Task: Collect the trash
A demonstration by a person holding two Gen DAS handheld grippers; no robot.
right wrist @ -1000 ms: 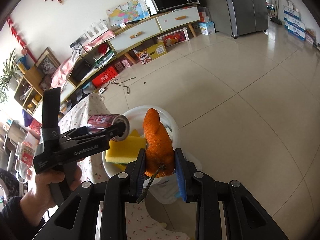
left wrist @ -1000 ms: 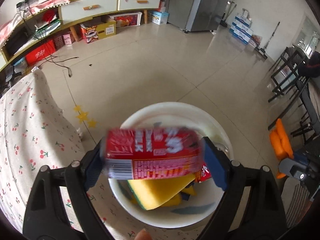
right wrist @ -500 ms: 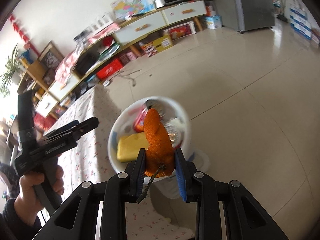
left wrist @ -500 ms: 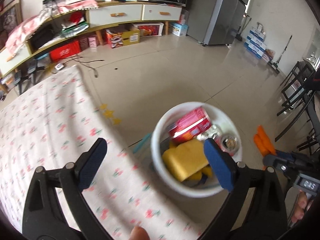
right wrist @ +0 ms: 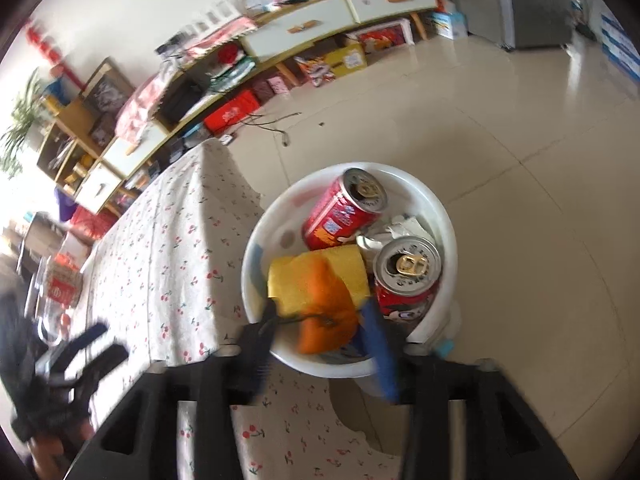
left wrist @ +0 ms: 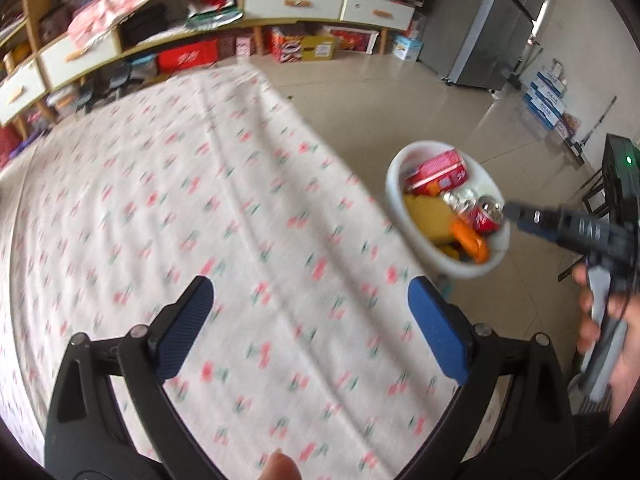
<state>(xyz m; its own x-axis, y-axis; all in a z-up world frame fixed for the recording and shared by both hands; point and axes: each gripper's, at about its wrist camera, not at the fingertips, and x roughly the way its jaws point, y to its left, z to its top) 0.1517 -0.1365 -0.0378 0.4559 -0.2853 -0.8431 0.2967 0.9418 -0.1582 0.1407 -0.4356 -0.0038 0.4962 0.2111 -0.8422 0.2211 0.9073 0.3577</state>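
The right gripper (right wrist: 326, 336) hangs right over the white bin (right wrist: 438, 216), and between its fingers (right wrist: 380, 350) sits the orange peel (right wrist: 326, 312). The picture is smeared here, so whether the fingers grip the peel or have just parted from it, I cannot tell. In the left wrist view the peel (left wrist: 472, 240) looks to lie low among the rubbish, which hints at a drop, but that is a guess.

Inside the bin: a red can (right wrist: 346, 210) lying on its side, a second can (right wrist: 408, 276) standing with its pull-tab up, a yellow sponge (right wrist: 296, 276) and some crumpled white paper (right wrist: 394, 230). The bin stands on the floor just beside the corner of the table (right wrist: 160, 264) with its cherry-print cloth.

The left gripper (left wrist: 310, 322) hovers over that cloth, blue fingers (left wrist: 436, 330) spread wide and holding nothing. The cloth beneath it shows no rubbish in this view.

So the step in hand looks like the peel going into the bin, the tail end of the job by my reading. Next move for the right: fingers fully apart over the bin's mouth, peel clear of both pads, then lift straight up so nothing drags back out. For the left: a sweep across the table for any scrap left, since only part of it shows here.
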